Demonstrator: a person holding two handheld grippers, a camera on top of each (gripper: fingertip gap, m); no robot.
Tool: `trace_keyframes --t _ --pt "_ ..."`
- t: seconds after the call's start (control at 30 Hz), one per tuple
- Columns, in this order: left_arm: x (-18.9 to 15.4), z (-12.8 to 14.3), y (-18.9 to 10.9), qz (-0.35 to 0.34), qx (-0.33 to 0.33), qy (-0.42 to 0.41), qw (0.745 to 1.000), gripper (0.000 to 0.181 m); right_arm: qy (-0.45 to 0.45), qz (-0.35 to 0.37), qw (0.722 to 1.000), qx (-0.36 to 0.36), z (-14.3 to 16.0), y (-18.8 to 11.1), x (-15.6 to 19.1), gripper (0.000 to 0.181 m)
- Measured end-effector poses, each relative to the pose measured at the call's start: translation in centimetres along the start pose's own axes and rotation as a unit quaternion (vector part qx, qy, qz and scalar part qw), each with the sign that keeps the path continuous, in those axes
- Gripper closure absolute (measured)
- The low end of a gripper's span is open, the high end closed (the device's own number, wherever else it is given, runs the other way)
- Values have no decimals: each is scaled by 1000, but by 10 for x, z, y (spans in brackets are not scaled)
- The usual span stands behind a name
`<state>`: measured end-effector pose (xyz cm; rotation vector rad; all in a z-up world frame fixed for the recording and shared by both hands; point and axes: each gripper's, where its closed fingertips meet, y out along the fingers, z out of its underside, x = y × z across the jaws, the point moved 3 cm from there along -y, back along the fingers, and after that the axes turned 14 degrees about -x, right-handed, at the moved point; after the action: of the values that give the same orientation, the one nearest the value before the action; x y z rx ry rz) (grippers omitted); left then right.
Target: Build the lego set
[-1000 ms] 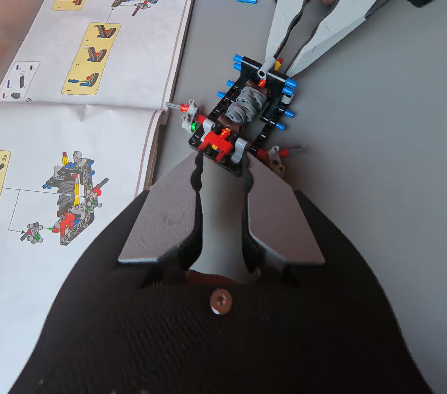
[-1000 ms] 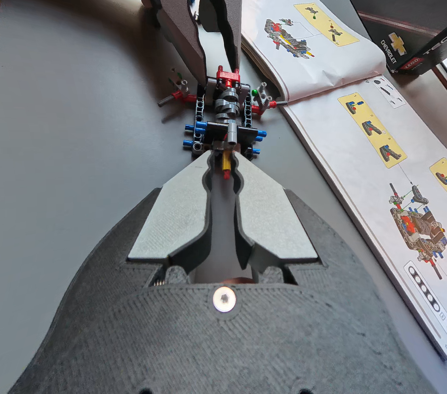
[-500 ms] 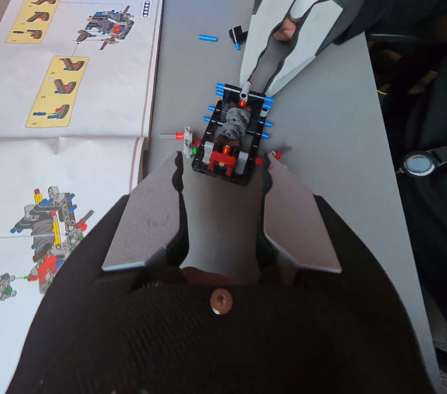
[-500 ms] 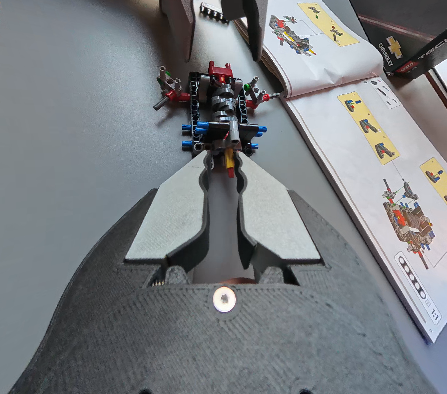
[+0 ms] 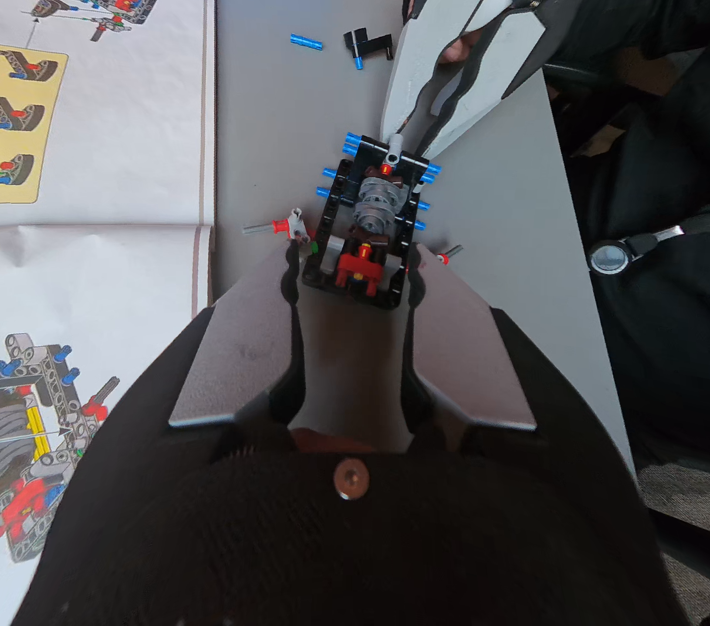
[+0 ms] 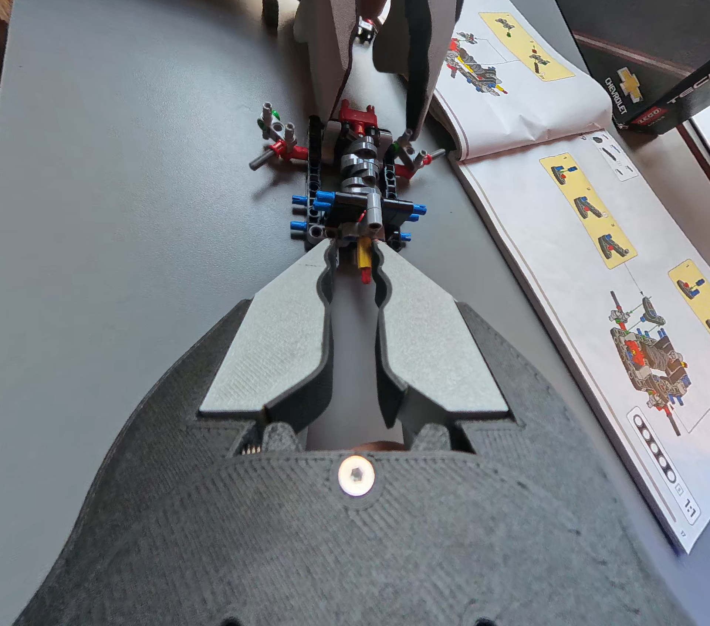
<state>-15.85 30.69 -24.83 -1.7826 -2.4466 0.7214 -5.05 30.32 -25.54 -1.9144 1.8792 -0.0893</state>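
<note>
Instruction booklet [image 5: 115,131] lies open on the left of the grey surface [image 5: 269,100] in the left wrist view, pages showing build diagrams with yellow step boxes.

Just right of its spine: the lego chassis [image 5: 369,223], flat on the surface. Black beam frame, grey gear stack down the middle, red block at the near end, blue pins sticking out both sides, grey axle with red bush off the left side toward the booklet.

Left gripper [image 5: 351,273]: jaws open, one finger each side of the chassis near end, straddling the red block end. Fingertips [image 5: 292,262] sit right at the frame corners; can't tell if they touch.

Farther back on the surface: loose blue pin [image 5: 306,42], and right of it a small black connector piece [image 5: 367,43] with a blue pin in it.

Right gripper [image 6: 351,254] comes in from the opposite end of the chassis [image 6: 353,177]. Jaws nearly closed, narrow gap, tips flanking the yellow axle [image 6: 363,256] with red tip that sticks out of the chassis end. Whether they actually pinch it: can't tell.

Right wrist view, farther right: booklet [image 6: 576,223] beside the chassis, then a dark lego box [image 6: 630,31] with a blue race car picture at the surface's far right corner.
</note>
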Motion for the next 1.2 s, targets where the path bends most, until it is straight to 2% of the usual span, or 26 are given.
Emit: trace_keyframes --t 0.03,0.13,0.2,0.37,0.43,0.53,0.63,0.73,0.87,0.97,1.0,1.03,1.07,1.13,1.2 --pt "0 0 0 -2 0 0 1000 127 0 0 1000 0 0 0 0 167" --pt "8 1 -5 -38 9 2 999 113 -1 0 1000 0 0 0 0 166" --pt "8 -1 -12 -59 7 9 998 112 -2 0 1000 1 0 0 1 166" --pt "-14 5 -26 -122 39 55 990 93 -1 -2 1000 0 0 -1 1 166" --pt "-26 7 -26 -143 35 49 988 98 1 -3 1000 1 0 -1 0 166" --pt "-37 9 -18 -166 28 31 985 90 0 -3 1000 1 0 0 0 166" --pt "-34 22 -10 -197 66 54 977 87 -2 -2 1000 2 0 1 0 167" --pt "-30 29 -5 -208 83 65 972 92 -4 0 1000 2 0 1 0 166" --pt "-28 30 -4 -195 74 65 976 133 -5 2 1000 3 0 1 0 167" --pt "-25 30 -8 -199 68 56 976 133 -4 1 1000 3 0 1 0 167" --pt "-24 29 -9 -201 62 54 976 149 -4 1 1000 3 0 1 0 167" --pt "-25 28 -9 -199 56 52 977 157 -3 1 1000 3 0 1 0 167" --pt "-26 28 -9 -194 53 46 978 152 -3 0 1000 3 0 1 0 167" --pt "-28 29 -8 -186 57 39 980 123 -2 0 1000 3 1 1 0 167" --pt "-29 30 -9 -189 61 46 979 126 -3 1 1000 3 1 1 -1 167"
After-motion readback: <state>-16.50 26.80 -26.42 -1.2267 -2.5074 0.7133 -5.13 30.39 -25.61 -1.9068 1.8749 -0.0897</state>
